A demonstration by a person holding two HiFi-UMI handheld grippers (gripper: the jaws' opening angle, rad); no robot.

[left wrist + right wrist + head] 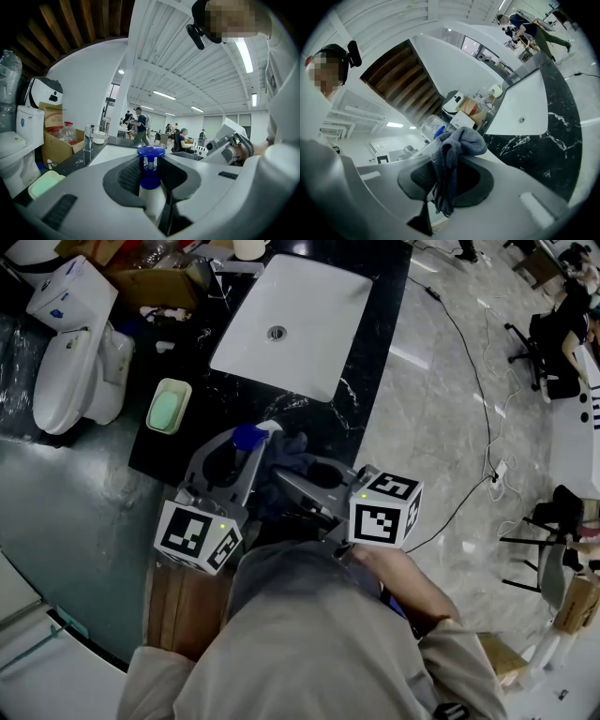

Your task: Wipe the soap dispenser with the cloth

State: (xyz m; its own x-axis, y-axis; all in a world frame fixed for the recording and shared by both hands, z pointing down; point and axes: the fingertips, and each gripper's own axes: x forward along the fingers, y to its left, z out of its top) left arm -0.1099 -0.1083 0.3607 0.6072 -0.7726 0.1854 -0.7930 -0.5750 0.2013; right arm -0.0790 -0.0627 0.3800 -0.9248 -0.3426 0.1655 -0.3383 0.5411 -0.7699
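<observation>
Left gripper [247, 454]: jaws clamped on soap dispenser [151, 178], white body between pads, blue pump top upright above them.

Right gripper [446, 182]: jaws pinching grey cloth [458, 143], bunch above jaws, tail hanging below.

Cloth just right of dispenser's pump; contact unclear.

Ahead of both grippers: black marble counter [377, 362], white sink [309, 296].

Left of left gripper: green soap dish [169, 407]; farther left, toilet [80, 371].

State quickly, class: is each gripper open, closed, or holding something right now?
Left gripper: closed, holding the soap dispenser.
Right gripper: closed, holding the cloth.
</observation>
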